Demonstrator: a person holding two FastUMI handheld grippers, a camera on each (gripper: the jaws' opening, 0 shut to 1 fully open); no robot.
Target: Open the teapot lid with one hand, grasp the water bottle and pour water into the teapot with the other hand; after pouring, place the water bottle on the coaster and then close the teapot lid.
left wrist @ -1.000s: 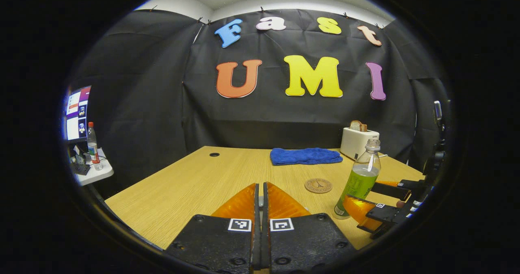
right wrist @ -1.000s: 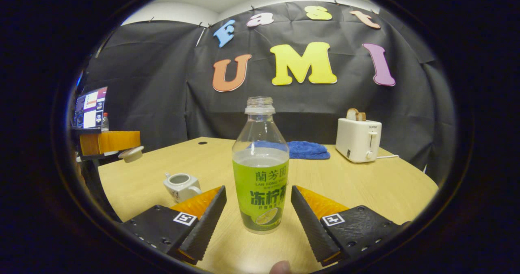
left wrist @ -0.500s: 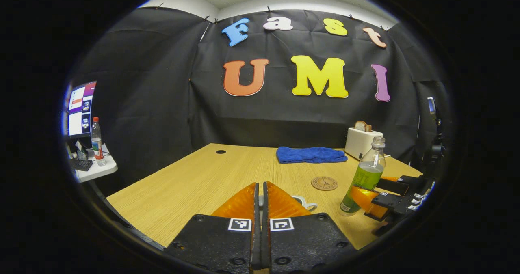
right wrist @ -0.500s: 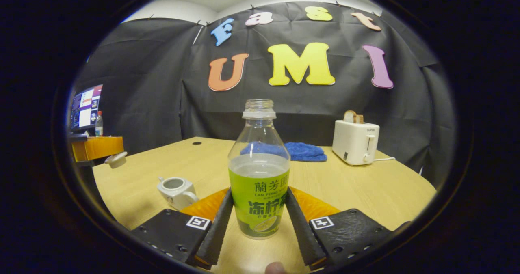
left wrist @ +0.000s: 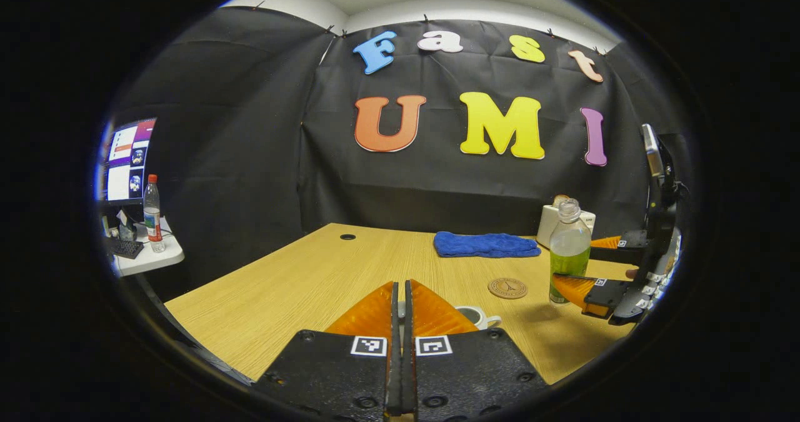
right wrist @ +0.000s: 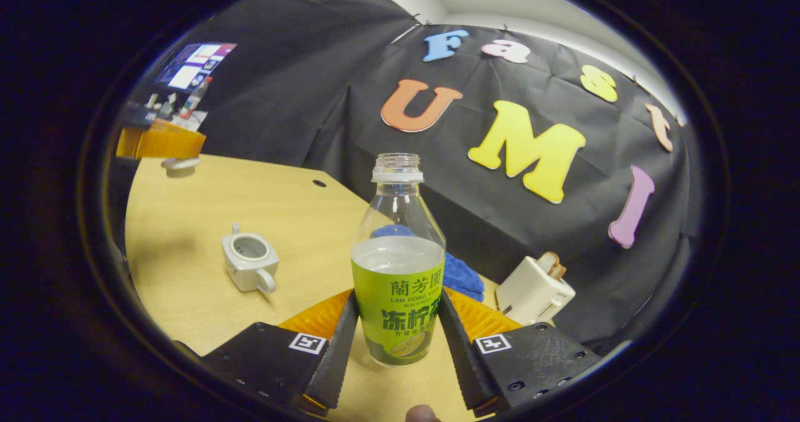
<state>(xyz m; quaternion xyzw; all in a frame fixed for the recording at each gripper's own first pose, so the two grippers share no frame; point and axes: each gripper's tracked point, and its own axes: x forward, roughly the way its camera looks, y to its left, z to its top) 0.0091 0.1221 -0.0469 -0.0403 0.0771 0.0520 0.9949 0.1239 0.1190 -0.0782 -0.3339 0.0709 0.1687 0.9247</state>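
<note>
My right gripper [right wrist: 397, 329] is shut on a clear water bottle [right wrist: 398, 266] with a green label and no cap. The bottle stands upright and hangs a little above the wooden table [right wrist: 187, 222]. The white teapot [right wrist: 250, 264] sits open on the table to its left. Farther left, my left gripper [right wrist: 161, 144] is raised and shut on the teapot lid [right wrist: 179, 165]. In the left gripper view my left gripper [left wrist: 400, 287] hides part of the teapot [left wrist: 480, 316]. The round coaster [left wrist: 507, 287] lies beyond it, with the bottle [left wrist: 569, 247] in the right gripper [left wrist: 576, 263] just right of it.
A folded blue towel [left wrist: 486, 244] lies at the back of the table [left wrist: 281, 284]. A white toaster [right wrist: 534, 291] with bread stands at the back right. Off the table's left edge, a side table holds a monitor [left wrist: 125, 159] and a red-capped bottle [left wrist: 150, 212].
The right gripper's fingers closed on the bottle, then lifted it off the table, and its view tilted. The left gripper kept hold of the lid and rose slightly.
</note>
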